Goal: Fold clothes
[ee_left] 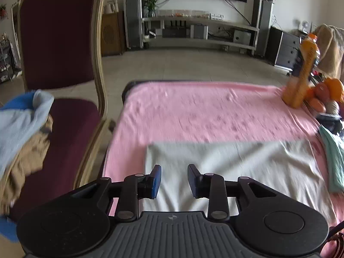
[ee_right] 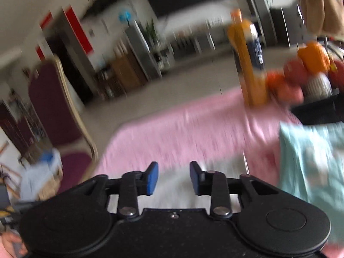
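A folded white garment lies flat on the pink cloth that covers the table. My left gripper is open and empty, just above the garment's near left part. A folded mint-green garment lies at the right edge. In the blurred right wrist view my right gripper is open and empty above the white garment, with the mint-green garment to its right.
A maroon chair at the left holds a pile of light blue and tan clothes. An orange bottle and oranges stand at the table's far right. A TV stand lines the far wall.
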